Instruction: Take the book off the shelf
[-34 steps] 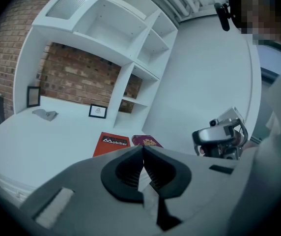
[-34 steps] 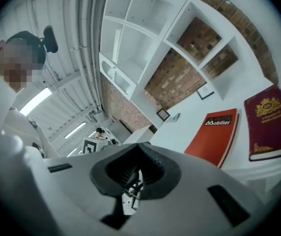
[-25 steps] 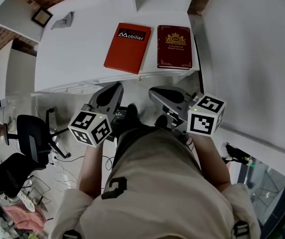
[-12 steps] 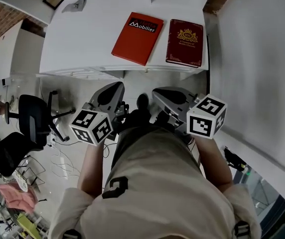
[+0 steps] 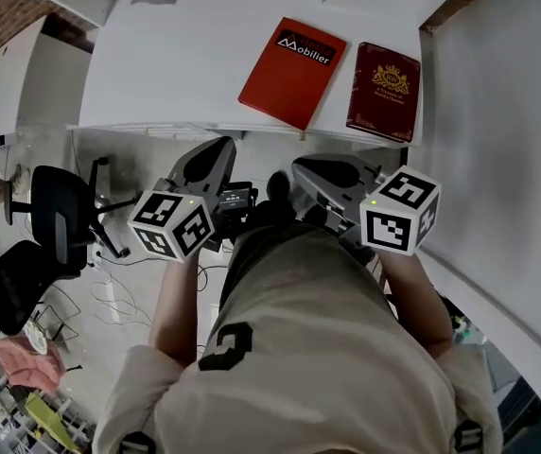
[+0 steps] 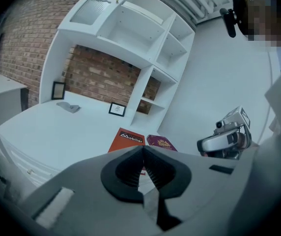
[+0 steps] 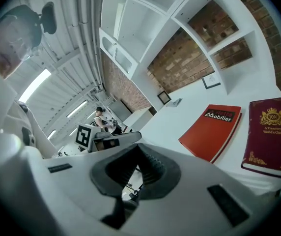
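Red book (image 5: 294, 72) lies flat on the white shelf (image 5: 185, 64), ahead of both fingertip pairs; a maroon book (image 5: 384, 91) lies beside it, beyond the right gripper (image 5: 322, 173).

Probably light, stiff and slick-covered. Pinch its near edge (lying flat, it offers little purchase).

Left gripper (image 5: 209, 159) and right gripper: fingers together, nothing between them.

Since a second ago both grippers have edged closer to the shelf lip, and the books sit further right in the head view.

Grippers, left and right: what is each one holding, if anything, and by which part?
Nothing. The left gripper and right gripper are shut and empty; the red book and maroon book lie untouched on the white desk.
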A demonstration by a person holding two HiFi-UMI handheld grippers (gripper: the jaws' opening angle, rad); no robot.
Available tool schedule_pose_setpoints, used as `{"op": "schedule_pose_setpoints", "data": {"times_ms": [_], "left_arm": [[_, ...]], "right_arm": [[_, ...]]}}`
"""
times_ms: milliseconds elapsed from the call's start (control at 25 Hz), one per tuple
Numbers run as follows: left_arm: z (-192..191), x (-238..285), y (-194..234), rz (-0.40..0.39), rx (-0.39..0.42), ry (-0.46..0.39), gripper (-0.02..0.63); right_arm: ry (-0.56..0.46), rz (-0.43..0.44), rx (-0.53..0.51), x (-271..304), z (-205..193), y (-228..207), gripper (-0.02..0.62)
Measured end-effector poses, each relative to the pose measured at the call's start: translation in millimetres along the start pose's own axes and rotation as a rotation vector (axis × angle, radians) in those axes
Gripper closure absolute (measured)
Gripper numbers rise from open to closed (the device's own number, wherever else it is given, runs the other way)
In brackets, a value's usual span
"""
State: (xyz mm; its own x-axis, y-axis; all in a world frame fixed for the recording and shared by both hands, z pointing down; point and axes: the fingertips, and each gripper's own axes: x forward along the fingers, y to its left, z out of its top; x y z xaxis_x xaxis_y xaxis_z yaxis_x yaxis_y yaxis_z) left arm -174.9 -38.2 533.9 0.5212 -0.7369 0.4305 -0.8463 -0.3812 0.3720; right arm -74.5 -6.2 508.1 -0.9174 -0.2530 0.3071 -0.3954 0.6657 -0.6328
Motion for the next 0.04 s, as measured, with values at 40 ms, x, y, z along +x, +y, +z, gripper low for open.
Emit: {"op": "schedule_pose_setpoints", "data": {"times_ms": [40], "left_arm": [[2.9,0.6,8.2,-0.001,-0.003,-0.003,0.603]], "right_arm": [[0.005,0.001,-0.004,8.6,3.8,-0.4,0.591]]}}
